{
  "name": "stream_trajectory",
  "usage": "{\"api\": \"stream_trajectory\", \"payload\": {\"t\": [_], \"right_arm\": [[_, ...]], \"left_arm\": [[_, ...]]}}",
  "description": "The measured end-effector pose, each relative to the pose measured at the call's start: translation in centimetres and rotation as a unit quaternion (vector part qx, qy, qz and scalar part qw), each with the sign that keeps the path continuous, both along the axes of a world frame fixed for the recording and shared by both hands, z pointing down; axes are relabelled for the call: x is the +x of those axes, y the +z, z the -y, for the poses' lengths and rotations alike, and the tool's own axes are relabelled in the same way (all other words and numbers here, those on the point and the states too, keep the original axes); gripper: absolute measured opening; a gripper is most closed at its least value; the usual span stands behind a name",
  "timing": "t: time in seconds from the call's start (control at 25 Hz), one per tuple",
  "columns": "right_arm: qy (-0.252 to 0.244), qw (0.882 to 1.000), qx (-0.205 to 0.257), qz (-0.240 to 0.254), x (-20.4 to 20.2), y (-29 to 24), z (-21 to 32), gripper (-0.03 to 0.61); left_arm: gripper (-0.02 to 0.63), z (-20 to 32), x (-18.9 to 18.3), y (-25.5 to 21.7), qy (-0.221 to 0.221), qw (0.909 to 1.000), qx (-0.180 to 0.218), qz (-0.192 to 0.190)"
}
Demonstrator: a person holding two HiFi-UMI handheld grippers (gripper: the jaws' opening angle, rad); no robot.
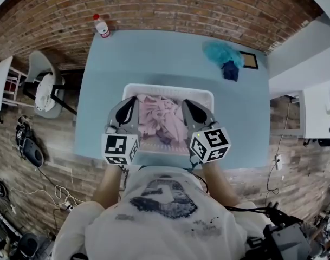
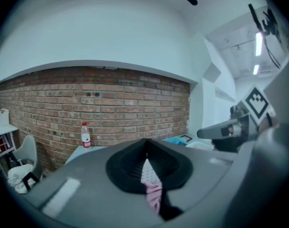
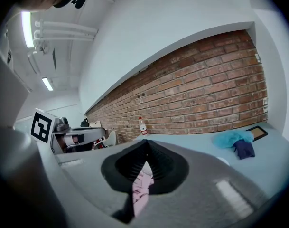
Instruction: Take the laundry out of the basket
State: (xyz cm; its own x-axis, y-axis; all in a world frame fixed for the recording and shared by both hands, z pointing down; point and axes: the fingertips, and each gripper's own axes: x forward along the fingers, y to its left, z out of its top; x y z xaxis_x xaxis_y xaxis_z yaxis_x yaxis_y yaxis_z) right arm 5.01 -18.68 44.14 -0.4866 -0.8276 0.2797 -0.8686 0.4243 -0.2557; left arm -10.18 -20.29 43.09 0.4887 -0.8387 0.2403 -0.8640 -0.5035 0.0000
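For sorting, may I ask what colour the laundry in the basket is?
The laundry is mostly pink; head view shows it best.

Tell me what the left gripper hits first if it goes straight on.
Likely the pink laundry heaped in the basket: the left gripper, jaws shut, points slightly down over it. If it clears the heap, the basket's far wall comes next; depth is unclear.

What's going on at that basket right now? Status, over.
Left gripper shut, empty. Right gripper shut, empty. Both over the basket, pink laundry inside. Nothing blocking.
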Motion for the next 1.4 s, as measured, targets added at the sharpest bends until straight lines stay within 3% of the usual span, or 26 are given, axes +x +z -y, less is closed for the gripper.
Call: {"api": "stream_trajectory", "payload": {"t": [0.52, 0.6, 0.68, 0.8, 1.2, 1.4], "right_arm": [[-0.042, 0.998, -0.036, -0.043, -1.2, 1.9, 0.4, 0.002], [-0.061, 0.996, -0.047, -0.051, -1.6, 2.5, 0.5, 0.087], [-0.086, 0.992, -0.061, -0.063, -2.3, 3.4, 0.6, 0.097], [-0.125, 0.985, -0.087, -0.077, -3.3, 5.0, 0.6, 0.202], [-0.202, 0.962, -0.149, -0.110, -5.4, 9.8, 0.5, 0.433], [-0.259, 0.939, -0.162, -0.158, -6.9, 12.6, 0.2, 0.512]], "left_arm": [[-0.008, 0.2, -0.5, 0.8, 0.002, 0.9999, -0.010, -0.010], [-0.009, 0.2, -0.6, 0.9, 0.001, 0.9999, -0.010, -0.012], [-0.009, 0.3, -0.7, 0.9, -0.001, 0.9998, -0.010, -0.015], [-0.008, 0.4, -1.1, 0.9, -0.005, 0.9998, -0.009, -0.019], [-0.009, 0.9, -2.0, 0.9, -0.020, 0.9993, -0.011, -0.029], [-0.008, 1.4, -2.4, 0.8, -0.028, 0.9990, -0.009, -0.033]]}}
